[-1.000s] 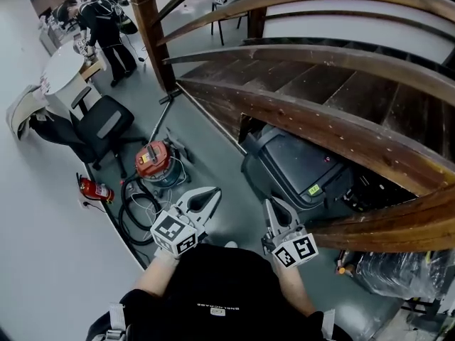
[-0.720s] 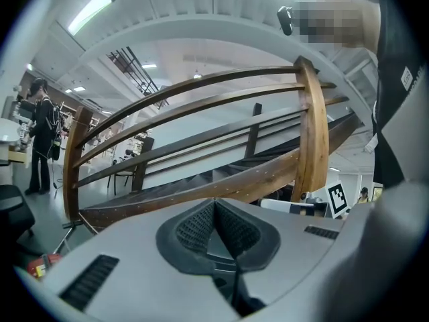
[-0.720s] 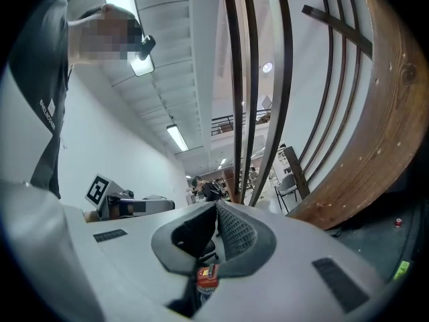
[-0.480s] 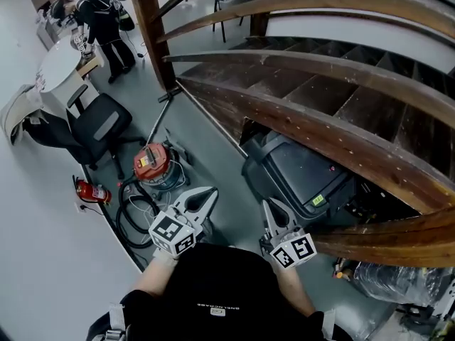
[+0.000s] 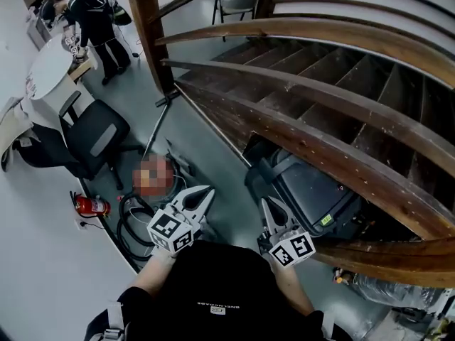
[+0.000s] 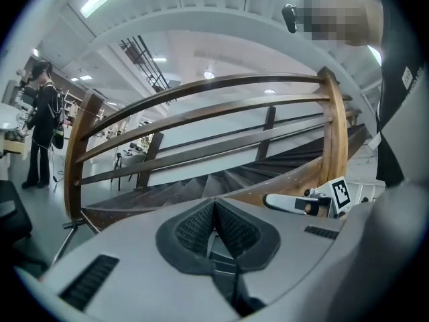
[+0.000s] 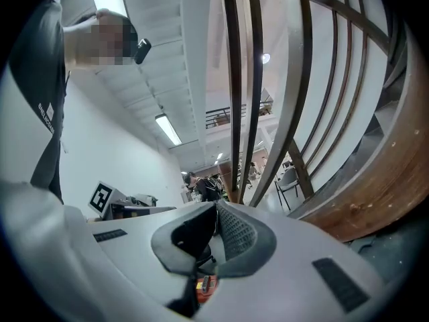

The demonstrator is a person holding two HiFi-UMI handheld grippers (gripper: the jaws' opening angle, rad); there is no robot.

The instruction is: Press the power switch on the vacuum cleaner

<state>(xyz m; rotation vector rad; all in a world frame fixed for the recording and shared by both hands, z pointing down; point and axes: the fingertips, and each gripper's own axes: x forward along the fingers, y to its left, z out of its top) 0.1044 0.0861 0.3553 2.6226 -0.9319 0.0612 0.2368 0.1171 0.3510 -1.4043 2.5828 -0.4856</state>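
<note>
The vacuum cleaner (image 5: 153,176) stands on the grey floor in the head view; a mosaic patch covers most of its red top. Its black hose (image 5: 131,222) coils in front of it and its wand (image 5: 158,123) runs back toward the stair post. My left gripper (image 5: 207,191) hangs just right of the vacuum and nearer to me, jaws shut and empty. My right gripper (image 5: 267,204) is further right, also shut on nothing. In the left gripper view the pads (image 6: 201,223) meet. In the right gripper view a red patch (image 7: 204,284) shows below the closed pads (image 7: 231,233).
A curved wooden staircase (image 5: 341,98) with heavy rails fills the right side. A large black machine (image 5: 313,190) sits under it. A black office chair (image 5: 96,137), a red fire extinguisher (image 5: 92,206) and a white round table (image 5: 50,69) are at left. A person (image 5: 96,16) stands far back.
The head view has swung, so the floor, vacuum and staircase sit lower in the picture and the vacuum lies closer to my left gripper. Both grippers stay shut.
</note>
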